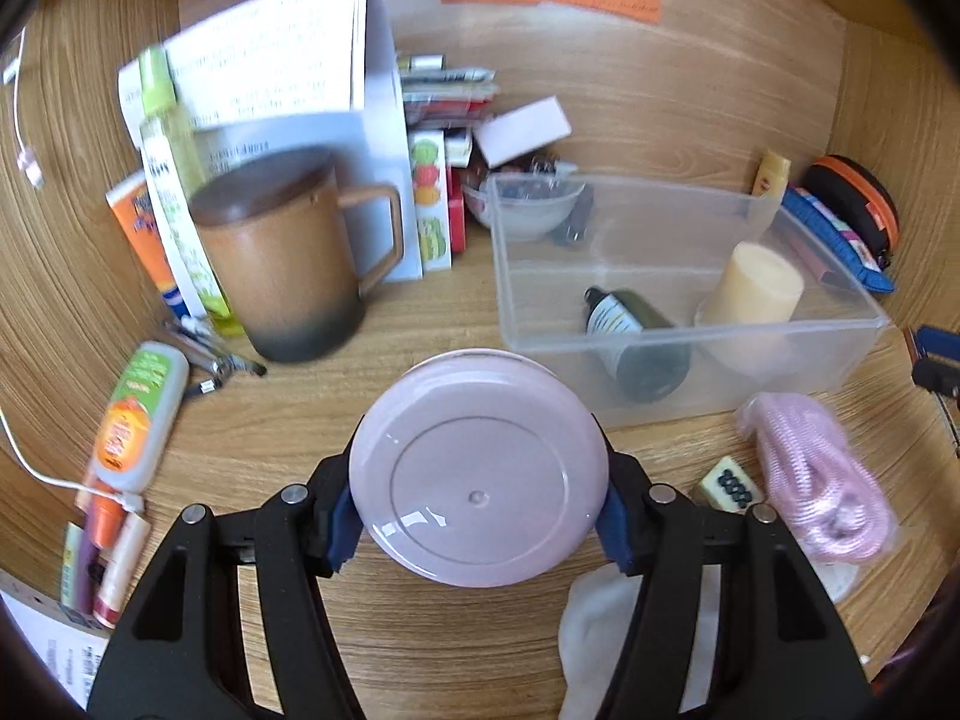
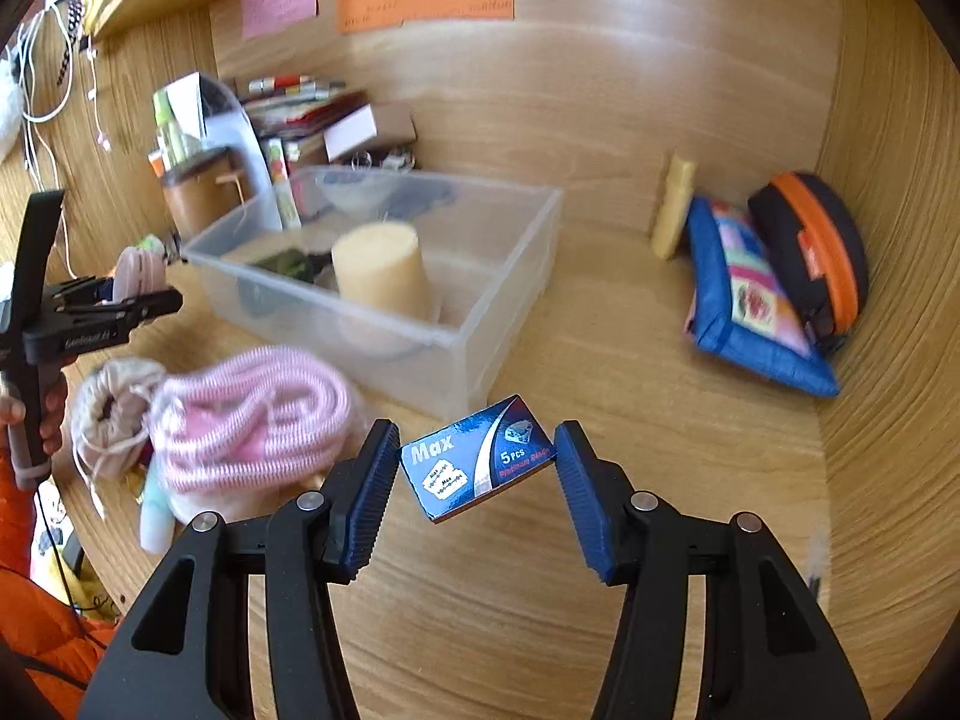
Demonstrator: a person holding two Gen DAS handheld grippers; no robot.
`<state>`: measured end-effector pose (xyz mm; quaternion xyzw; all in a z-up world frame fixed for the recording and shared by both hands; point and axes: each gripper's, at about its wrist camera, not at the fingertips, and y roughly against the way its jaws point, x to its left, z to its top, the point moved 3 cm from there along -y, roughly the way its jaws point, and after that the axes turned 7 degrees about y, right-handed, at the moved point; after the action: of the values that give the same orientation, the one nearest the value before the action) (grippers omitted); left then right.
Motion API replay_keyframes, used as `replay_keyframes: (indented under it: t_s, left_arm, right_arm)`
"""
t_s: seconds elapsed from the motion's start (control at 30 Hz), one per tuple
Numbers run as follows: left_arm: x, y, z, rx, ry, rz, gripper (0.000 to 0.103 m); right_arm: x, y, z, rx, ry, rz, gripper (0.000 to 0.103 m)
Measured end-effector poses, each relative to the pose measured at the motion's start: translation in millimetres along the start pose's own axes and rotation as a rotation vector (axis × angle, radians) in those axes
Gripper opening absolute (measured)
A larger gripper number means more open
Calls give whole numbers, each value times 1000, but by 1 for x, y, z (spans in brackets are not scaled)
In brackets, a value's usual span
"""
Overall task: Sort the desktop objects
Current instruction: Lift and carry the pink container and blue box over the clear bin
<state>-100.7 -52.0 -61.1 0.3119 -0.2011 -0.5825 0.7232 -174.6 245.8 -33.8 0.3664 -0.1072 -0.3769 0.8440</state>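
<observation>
**Sorting partly done: two items carried, bin holding two**

The clear plastic bin (image 1: 690,276) is taken as landmark. Inside it a dark green bottle (image 1: 630,324) is seen lying on its side and a cream cylinder (image 1: 756,285) standing at the bin's right end. These two are judged already sorted.

The left gripper (image 1: 480,516) is seen pinching a pink round lid (image 1: 480,468) by its rim, in front of the bin's near wall and apparently clear of the desk. The right gripper (image 2: 477,468) is closed on a blue razor-blade box (image 2: 477,459), held by its two ends, just in front of the bin's near right corner. Both items are judged to be on their way to the bin; neither has been released.

Left outside: a pink coiled cord (image 1: 822,480) in front of the bin, a mahjong tile (image 1: 729,480) beside the cord, a brown lidded mug (image 1: 288,252) to the bin's left, and a blue pouch (image 2: 750,300) to its right.

Not resolved: items behind the bin's far wall are blurred through the plastic; whether the pink lid belongs to a jar cannot be told, its underside being hidden. Wall notes are illegible.
</observation>
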Motion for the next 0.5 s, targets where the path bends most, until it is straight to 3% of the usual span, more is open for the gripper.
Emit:
replay_keyframes:
  t_s: [0.5]
  left_arm:
    - [-9,38,38,-71,-31,-59,62]
  right_arm:
    - [6,3,52,-132,70,30,50]
